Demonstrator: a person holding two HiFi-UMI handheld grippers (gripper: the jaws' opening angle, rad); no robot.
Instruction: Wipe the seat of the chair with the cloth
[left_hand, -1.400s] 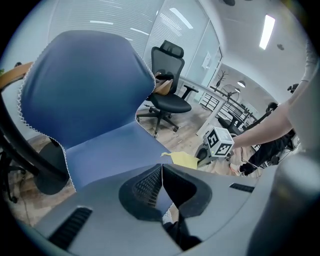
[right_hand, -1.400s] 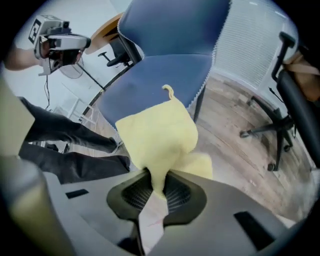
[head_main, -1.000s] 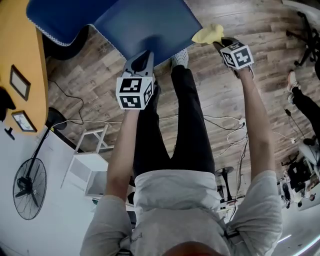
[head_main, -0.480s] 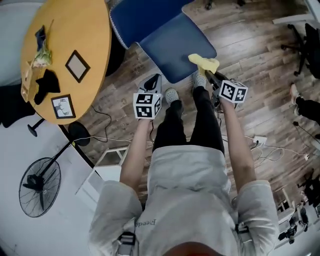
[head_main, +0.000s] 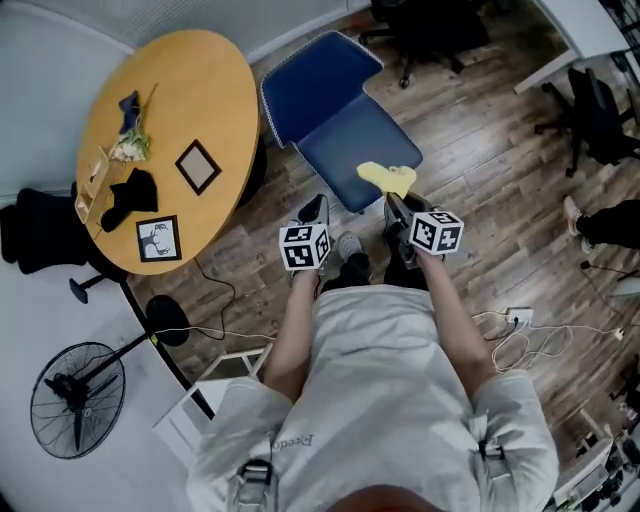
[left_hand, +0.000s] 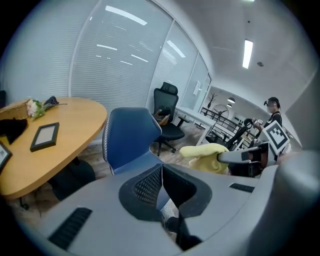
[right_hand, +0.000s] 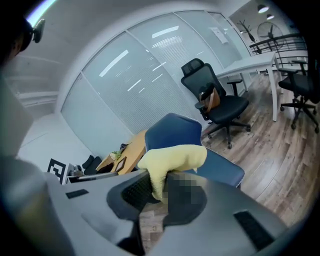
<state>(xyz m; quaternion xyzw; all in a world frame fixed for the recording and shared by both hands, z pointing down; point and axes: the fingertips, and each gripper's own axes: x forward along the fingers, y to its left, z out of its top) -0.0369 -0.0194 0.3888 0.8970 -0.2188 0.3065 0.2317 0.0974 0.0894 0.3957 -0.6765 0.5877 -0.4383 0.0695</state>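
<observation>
The blue chair (head_main: 352, 148) stands just ahead of the person's feet, its back (head_main: 308, 82) toward the round table. My right gripper (head_main: 393, 203) is shut on the yellow cloth (head_main: 386, 177), which hangs over the seat's near edge. In the right gripper view the cloth (right_hand: 172, 156) bulges out of my right gripper (right_hand: 159, 187) in front of the chair (right_hand: 176, 131). My left gripper (head_main: 313, 211) is shut with nothing in it, left of the seat's near corner. The left gripper view shows my left gripper (left_hand: 161, 168), the chair (left_hand: 129, 140) and the cloth (left_hand: 204, 155).
A round wooden table (head_main: 205, 95) with picture frames (head_main: 197, 166), flowers and a dark item stands left of the chair. A floor fan (head_main: 73, 413) and a white rack (head_main: 228, 372) are at lower left. Black office chairs (head_main: 425, 25) stand behind. Cables (head_main: 520, 340) lie on the wooden floor.
The head view has drawn back and risen, so the chair looks smaller and farther. Both grippers have come closer to the body. The cloth has stayed in the right gripper.
</observation>
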